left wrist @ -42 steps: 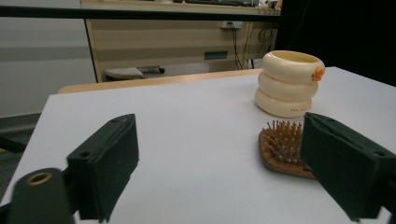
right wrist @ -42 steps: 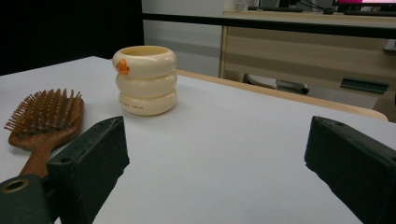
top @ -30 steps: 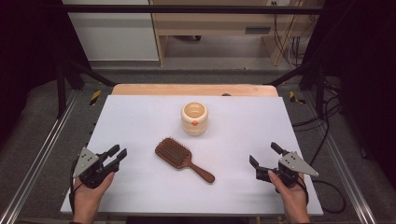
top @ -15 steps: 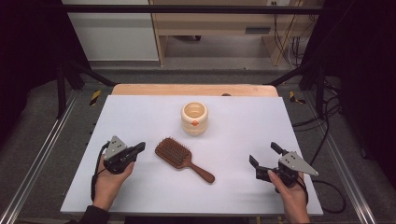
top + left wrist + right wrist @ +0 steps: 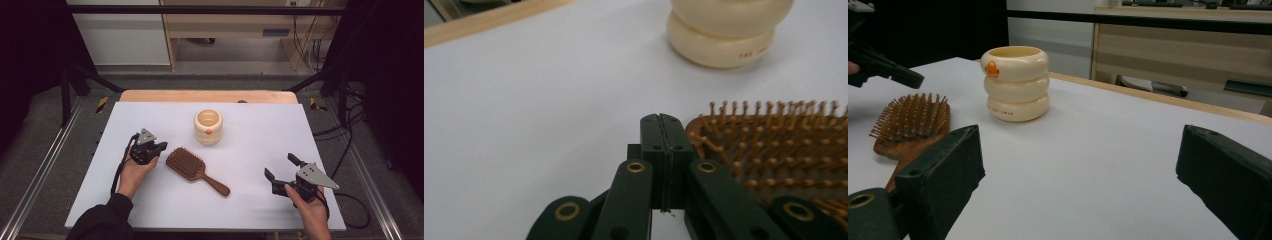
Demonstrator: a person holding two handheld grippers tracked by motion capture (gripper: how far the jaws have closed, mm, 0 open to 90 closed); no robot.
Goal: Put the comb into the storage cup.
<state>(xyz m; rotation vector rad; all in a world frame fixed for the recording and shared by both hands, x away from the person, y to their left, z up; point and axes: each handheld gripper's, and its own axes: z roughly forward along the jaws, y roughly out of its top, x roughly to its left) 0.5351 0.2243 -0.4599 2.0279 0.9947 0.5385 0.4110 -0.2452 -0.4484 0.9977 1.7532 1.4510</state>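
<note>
On the white table (image 5: 250, 200) the hairbrush (image 5: 192, 167) lies ungrasped — left gripper (image 5: 159, 148) pinched closed just beside its head, right gripper (image 5: 281, 167) gaping wide, well apart.

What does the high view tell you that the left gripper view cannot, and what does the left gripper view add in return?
High view alone: the whole hairbrush with its handle pointing toward the right claw, which stands open, the person's hands, and the full white table. Left gripper view alone: the left claw up close, its jaws pressed shut on nothing, right beside the edge of the brush head, and the bristle tips in detail. Both share the brush head, the cream ringed cup behind it, and the wooden strip along the table's far edge.
</note>
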